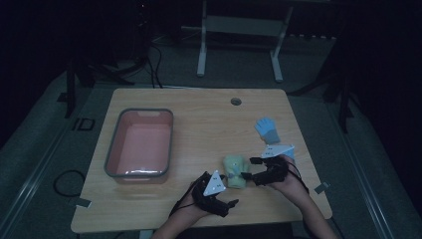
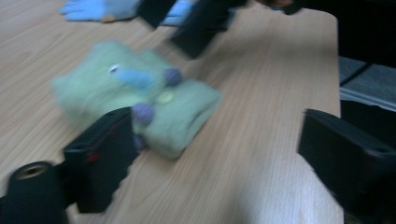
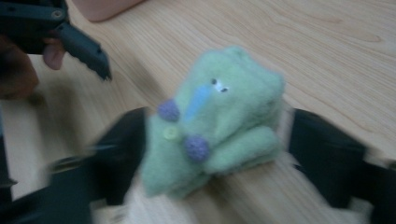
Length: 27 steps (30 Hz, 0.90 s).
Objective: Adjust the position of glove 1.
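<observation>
- One wooden table (image 1: 199,124), seen from above, fills the centre of the high view
- One grey-rimmed pink bin (image 1: 140,143) sits at centre left of the frame; nothing lies in it
- Two gloves: one green glove (image 1: 236,171), folded, at lower centre of the high view; one blue glove (image 1: 267,128) up and to the right of it, well apart
- The green glove carries a pale blue strip, a light button and purple bobbles, seen in the right gripper view (image 3: 212,126)
- Two grippers, each held in a person's hand coming in from the bottom edge
- Left gripper (image 1: 232,203), lower centre: jaws spread wide with nothing between them; in the left gripper view the green glove (image 2: 140,100) lies just beyond its left jaw, whether touching cannot be told
- Right gripper (image 1: 250,168), right of the green glove: its jaws stand on either side of the glove in its own view; the blur hides whether the pads press on the wool, so a grasp cannot be told
</observation>
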{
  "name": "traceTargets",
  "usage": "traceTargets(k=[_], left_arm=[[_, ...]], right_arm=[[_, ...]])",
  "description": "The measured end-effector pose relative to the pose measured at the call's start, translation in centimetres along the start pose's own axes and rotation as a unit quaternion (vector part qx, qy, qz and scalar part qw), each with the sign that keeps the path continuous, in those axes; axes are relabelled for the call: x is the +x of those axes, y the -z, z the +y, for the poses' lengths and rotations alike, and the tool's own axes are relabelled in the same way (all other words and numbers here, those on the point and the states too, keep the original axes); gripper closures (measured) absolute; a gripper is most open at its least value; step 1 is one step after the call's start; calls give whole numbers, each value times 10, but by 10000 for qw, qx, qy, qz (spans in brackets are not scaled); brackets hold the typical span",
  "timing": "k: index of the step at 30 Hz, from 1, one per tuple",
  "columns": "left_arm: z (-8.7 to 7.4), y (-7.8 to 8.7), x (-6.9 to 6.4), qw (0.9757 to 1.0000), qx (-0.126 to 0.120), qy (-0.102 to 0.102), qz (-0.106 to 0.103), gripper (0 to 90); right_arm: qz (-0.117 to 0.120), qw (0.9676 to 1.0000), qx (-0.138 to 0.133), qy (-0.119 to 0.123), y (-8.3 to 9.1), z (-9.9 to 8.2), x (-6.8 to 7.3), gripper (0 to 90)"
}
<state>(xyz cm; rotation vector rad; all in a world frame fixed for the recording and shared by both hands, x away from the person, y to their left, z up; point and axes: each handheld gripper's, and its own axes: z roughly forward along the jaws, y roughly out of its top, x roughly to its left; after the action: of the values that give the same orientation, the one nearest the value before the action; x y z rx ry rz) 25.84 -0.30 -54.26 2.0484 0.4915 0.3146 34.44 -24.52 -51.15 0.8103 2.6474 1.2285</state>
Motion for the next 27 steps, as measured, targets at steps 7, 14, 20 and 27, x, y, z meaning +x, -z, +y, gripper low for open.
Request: traceTargets(k=[7, 14, 20, 27], left_arm=[[5, -17, 7, 9985, 17, -529, -138, 316], [6, -38, 18, 9954, 460, -824, -145, 320], [8, -46, 22, 9916, 698, -1086, -18, 347], [7, -54, 18, 9837, 904, -1516, 334, 455]], right_arm=[[42, 9998, -163, 98, -8, 20, -18, 474], [254, 9994, 238, -49, -36, 22, -34, 421], [303, 9975, 576, -273, -52, 11, -43, 392], [594, 9939, 674, -635, -58, 9, -44, 537]])
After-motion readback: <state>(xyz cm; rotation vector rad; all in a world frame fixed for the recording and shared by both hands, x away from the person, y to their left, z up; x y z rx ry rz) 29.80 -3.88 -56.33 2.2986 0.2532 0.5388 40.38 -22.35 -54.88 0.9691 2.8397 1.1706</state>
